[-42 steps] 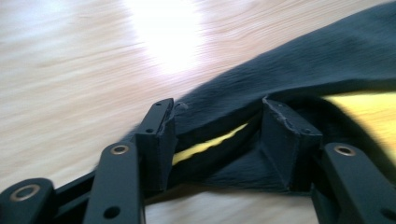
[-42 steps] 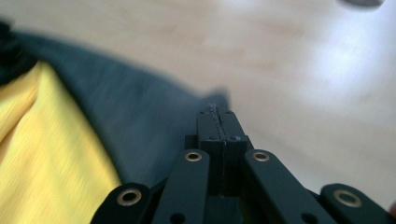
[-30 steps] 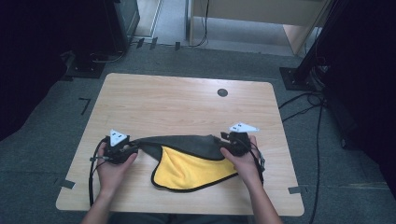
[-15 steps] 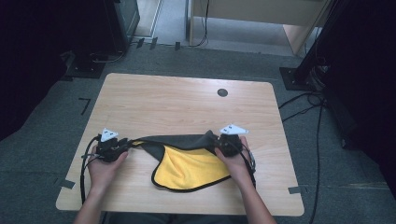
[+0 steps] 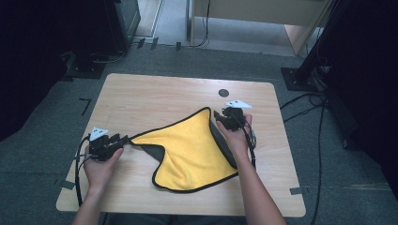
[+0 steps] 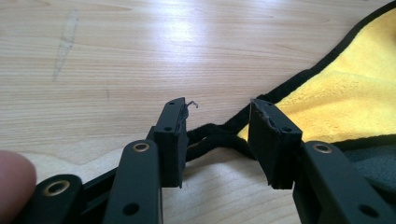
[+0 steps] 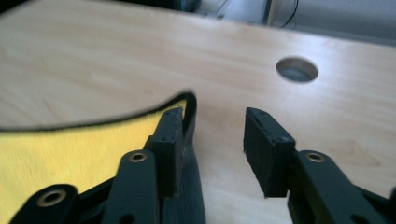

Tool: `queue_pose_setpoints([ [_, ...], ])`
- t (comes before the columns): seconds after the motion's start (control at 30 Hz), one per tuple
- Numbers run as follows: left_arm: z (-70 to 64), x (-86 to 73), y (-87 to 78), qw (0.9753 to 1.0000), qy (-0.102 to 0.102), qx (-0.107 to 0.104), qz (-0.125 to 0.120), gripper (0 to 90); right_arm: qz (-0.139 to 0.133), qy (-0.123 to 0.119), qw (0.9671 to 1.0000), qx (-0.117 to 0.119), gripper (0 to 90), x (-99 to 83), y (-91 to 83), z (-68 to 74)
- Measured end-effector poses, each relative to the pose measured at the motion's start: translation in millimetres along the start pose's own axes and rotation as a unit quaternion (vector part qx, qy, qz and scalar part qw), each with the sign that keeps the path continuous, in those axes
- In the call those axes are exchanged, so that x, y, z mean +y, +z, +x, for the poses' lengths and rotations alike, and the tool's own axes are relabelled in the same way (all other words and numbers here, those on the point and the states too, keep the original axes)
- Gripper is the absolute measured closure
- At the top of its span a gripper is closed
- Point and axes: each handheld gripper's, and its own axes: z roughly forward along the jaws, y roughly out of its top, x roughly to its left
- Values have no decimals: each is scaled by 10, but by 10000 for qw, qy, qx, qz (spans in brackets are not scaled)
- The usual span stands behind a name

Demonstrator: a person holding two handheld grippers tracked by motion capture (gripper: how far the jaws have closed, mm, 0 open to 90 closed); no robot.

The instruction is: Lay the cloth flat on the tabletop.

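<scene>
Both grippers have jaws apart: left gripper (image 5: 123, 139) at the yellow cloth's (image 5: 192, 150) lower-left corner, right gripper (image 5: 219, 117) at its upper tip, cloth stretching diagonally between the 2.

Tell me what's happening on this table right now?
A person at a wooden table is spreading out a yellow cloth with a black border, a handheld gripper in each hand. The left gripper has its jaws apart around the cloth's near-left corner, with the black edging lying between them. The right gripper is open too, at the far corner beside the table's round hole. The cloth lies mostly flat, yellow side up, with a grey underside folded over in places.
</scene>
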Motion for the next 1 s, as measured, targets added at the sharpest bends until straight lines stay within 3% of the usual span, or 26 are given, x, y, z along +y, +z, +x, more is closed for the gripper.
queue_pose_setpoints([
  [0.1, -26, -5, 47, 9999, -18, -111, 115, 546, 40, 81, 9999, 80, 547, -35, 34, 11],
  [0.23, -37, -13, 91, 9997, 6, 20, 242, 537, 54, 249, 9993, 258, 513, 58, 189, 76],
  [0.3, -27, -23, 104, 9995, 35, 73, 304, 556, 216, 166, 9993, 241, 504, 108, 331, 121],
  [0.4, -35, -45, 119, 9987, 155, 68, 491, 638, 447, 45, 9990, -76, 637, 134, 506, 170],
  [0.43, -48, -47, 114, 9984, 221, 83, 515, 671, 483, 50, 9987, -161, 739, 135, 533, 163],
  [0.5, -47, -42, 105, 9984, 231, 64, 510, 776, 465, 263, 9984, -191, 833, 131, 551, 120],
  [0.57, -42, -32, 108, 9986, 172, 2, 493, 847, 398, 393, 9983, -168, 852, 125, 552, 44],
  [0.67, -96, 13, 142, 9975, 422, 6, 573, 876, 308, 445, 9984, -153, 861, 119, 526, -81],
  [0.77, -124, 142, 235, 9962, 592, 94, 633, 883, 299, 474, 9983, -132, 866, 121, 493, -231],
  [0.9, -154, 457, 447, 9966, 508, 32, 641, 887, 297, 443, 9984, -204, 870, 123, 468, -401],
  [1.0, -233, 751, 652, 9959, 640, 68, 630, 888, 245, 668, 9972, -237, 871, 125, 443, -534],
])
